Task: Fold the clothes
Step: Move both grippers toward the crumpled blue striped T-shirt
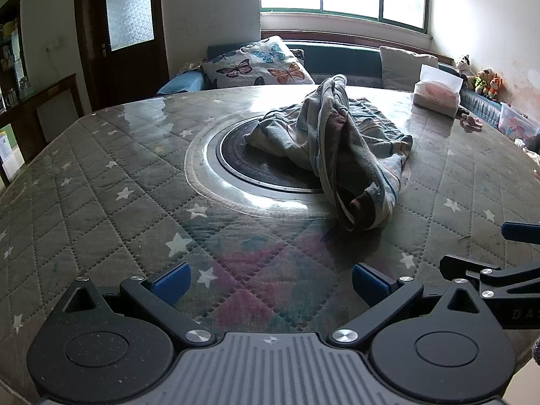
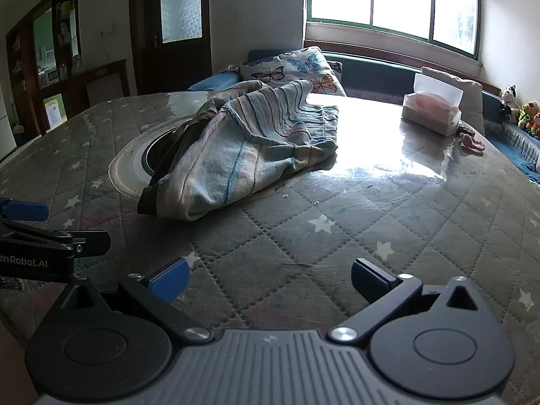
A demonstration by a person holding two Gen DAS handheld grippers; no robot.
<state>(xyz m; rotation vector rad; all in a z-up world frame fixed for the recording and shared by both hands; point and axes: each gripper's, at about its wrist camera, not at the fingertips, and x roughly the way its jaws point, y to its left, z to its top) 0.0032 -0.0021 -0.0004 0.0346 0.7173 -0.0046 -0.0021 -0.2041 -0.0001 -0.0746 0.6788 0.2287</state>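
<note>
The striped garment (image 1: 341, 145) lies crumpled mid-bench, partly over the round inset; soft, light, likely to sag; pinch its near hem; left tool (image 1: 268, 285) and right tool (image 2: 268, 281) both gape, empty.

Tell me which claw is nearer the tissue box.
Right. The right claw hangs open over the table's near edge, with the tissue box far ahead to its right. The left claw, also open, sits farther left.

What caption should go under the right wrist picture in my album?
Open right gripper hovers over a quilted star table, facing a crumpled striped garment waiting to be folded.
</note>
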